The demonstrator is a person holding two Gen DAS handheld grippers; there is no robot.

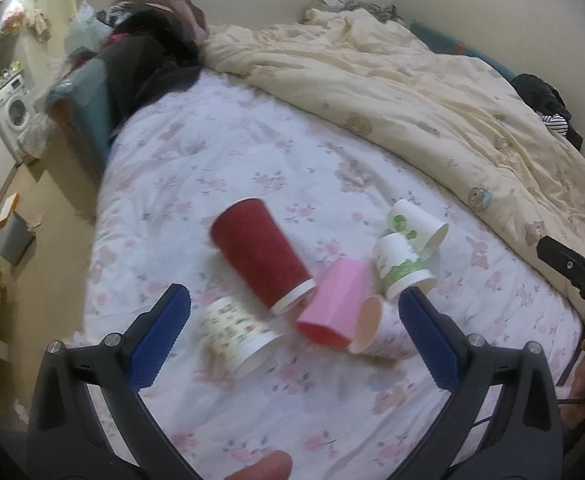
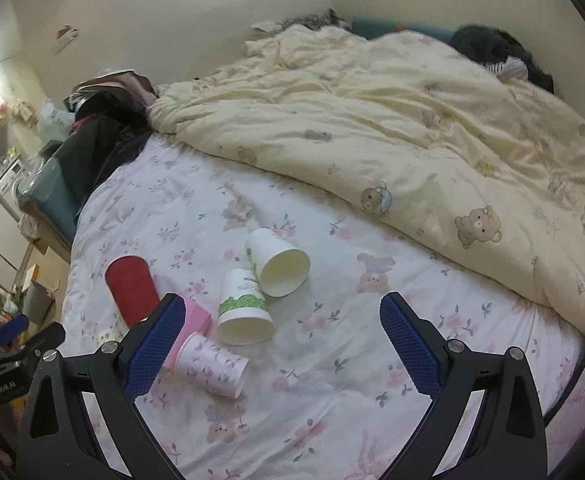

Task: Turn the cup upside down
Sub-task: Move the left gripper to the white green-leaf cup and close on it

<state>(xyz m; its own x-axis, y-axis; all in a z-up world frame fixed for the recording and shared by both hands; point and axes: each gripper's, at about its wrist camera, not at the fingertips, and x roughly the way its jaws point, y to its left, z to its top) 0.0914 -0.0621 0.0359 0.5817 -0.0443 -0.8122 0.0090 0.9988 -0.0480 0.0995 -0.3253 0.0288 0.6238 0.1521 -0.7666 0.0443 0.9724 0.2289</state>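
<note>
Both sets of fingers wide, empty, above the bed. Left gripper should straddle the red cup mid-wall, squeeze lightly, rotate rim down. Right gripper idle.

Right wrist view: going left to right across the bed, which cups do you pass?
red cup → pink cup → floral-print cup → green-band cup → plain white cup, all lying on the floral sheet.
</note>
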